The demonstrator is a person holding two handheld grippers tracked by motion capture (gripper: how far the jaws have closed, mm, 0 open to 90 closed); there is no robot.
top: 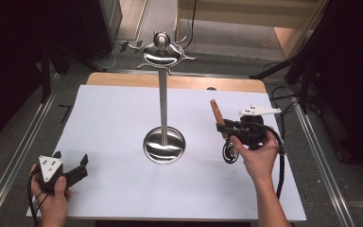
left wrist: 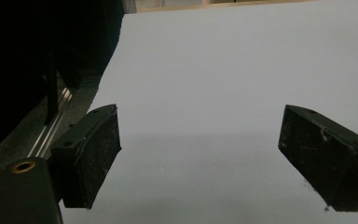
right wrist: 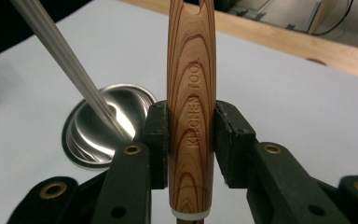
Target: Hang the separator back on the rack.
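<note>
From the high view: right tool [top: 223, 126] clamped on a reddish-brown grained wooden kitchen-utensil handle [top: 216, 112], raised above the white-covered desk [top: 113, 118], right of the tall polished steel stand with a round dished base [top: 164, 145] and hooked crown [top: 162, 52]; a dark round head [top: 230, 152] hanging below the grip, kind unclear. Left tool [top: 78, 168] resting near the desk's front left corner, jaws spread wide, carrying nothing, well apart from the stand. Likely step: hanging the utensil on a hook of the crown. Best done by lifting well above the crown first, then approaching from the side and keeping clear of the thin pole. From the left gripper view: both black pads [left wrist: 93, 154] far apart over bare white surface; worth bringing over to steady the base if the stand wobbles. From the right gripper view: handle [right wrist: 190, 107] squeezed squarely between the pads, upright, notched top end [right wrist: 192, 9] free; notch to be lined up with a hook before lowering, grip loosened only once the weight sits.
</note>
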